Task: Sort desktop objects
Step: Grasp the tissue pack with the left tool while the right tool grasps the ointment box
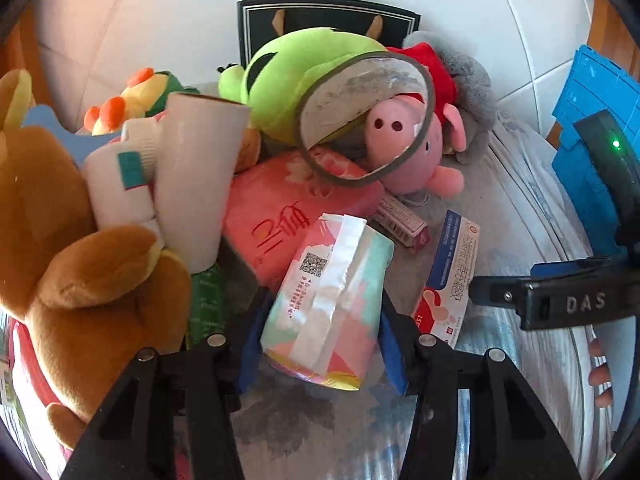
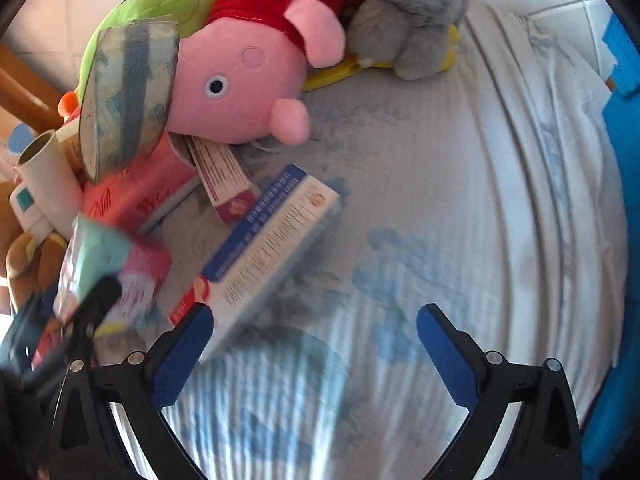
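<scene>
My left gripper (image 1: 320, 320) is shut on a pastel tissue pack (image 1: 330, 304), held between its blue pads just above the cloth; the pack also shows blurred in the right wrist view (image 2: 108, 268). My right gripper (image 2: 314, 320) is open and empty over the striped cloth; its left pad (image 2: 184, 356) is next to a blue-and-white medicine box (image 2: 268, 240). The right gripper's body shows in the left wrist view (image 1: 560, 304). A pink tissue pack (image 1: 296, 208), a small red-ended box (image 1: 400, 220) and a tape roll (image 1: 366, 120) lie behind.
Plush toys crowd the back: pink pig (image 2: 248, 80), green one (image 1: 296, 72), grey one (image 2: 408, 12), brown bear (image 1: 80, 272). A cardboard tube (image 1: 196, 176) and a white bottle (image 1: 116, 180) stand left. A blue crate (image 1: 592, 128) is at right. A dark box (image 1: 328, 16) stands behind.
</scene>
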